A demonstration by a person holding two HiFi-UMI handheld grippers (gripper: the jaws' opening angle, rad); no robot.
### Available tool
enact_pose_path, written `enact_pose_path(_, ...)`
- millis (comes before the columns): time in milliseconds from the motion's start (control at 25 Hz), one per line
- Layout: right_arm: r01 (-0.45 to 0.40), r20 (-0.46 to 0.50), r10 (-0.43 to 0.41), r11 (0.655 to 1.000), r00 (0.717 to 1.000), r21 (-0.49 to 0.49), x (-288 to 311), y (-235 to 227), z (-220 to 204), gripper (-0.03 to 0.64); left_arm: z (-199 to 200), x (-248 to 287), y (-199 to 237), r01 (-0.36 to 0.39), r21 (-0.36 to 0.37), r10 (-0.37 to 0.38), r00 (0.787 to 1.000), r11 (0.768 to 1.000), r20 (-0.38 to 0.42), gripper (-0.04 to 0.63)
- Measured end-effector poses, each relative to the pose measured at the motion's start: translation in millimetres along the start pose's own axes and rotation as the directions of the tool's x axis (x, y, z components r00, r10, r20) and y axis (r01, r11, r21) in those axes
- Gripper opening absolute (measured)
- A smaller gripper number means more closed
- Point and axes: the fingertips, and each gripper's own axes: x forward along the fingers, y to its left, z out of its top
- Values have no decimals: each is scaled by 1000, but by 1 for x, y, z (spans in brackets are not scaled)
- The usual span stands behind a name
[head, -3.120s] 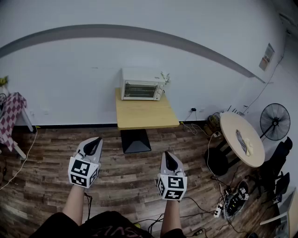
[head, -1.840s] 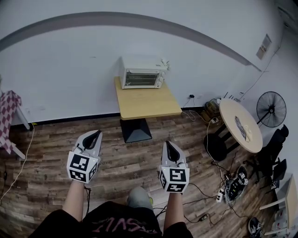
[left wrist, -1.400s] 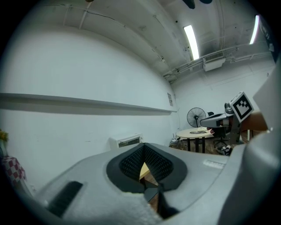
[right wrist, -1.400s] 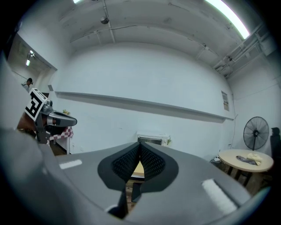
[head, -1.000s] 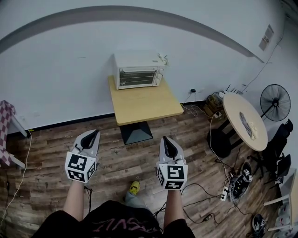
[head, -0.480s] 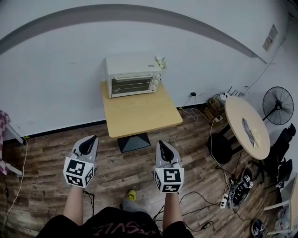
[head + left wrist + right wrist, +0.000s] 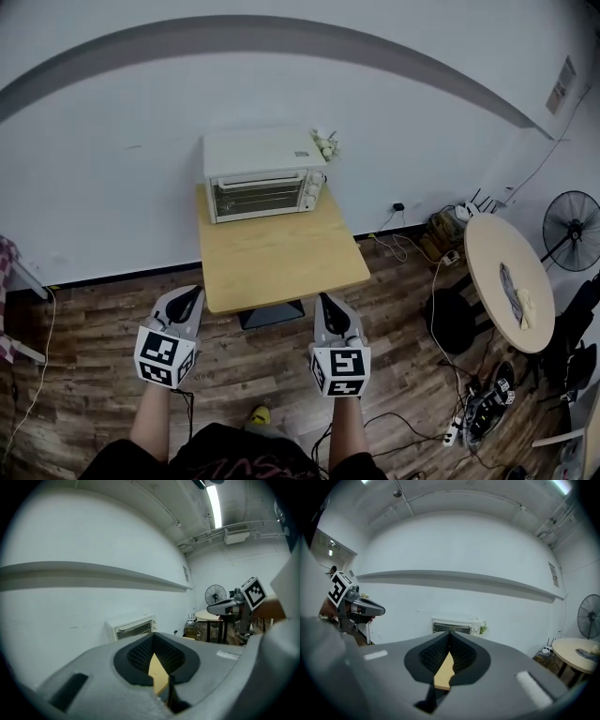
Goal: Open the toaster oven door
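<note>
Toaster oven (image 7: 262,174) on the far end of the square table (image 7: 281,262), backed against the wall (image 7: 112,141). Round table (image 7: 506,281) to the right, well apart; fan (image 7: 574,225) farther right. Left gripper (image 7: 190,293) and right gripper (image 7: 328,302) at the square table's near edge, side by side, apart.

It looks like a bare workroom or lab. White walls (image 7: 112,197), a ceiling strip light (image 7: 214,501). Loose cables (image 7: 448,429) trail over the wood floor (image 7: 84,366).
</note>
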Motion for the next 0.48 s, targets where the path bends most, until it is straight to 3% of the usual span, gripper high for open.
enact_pose_path(480, -41, 25, 40, 999, 999, 19, 51, -22, 13, 5, 16, 39, 18, -26, 37, 27, 999, 999, -18, -2)
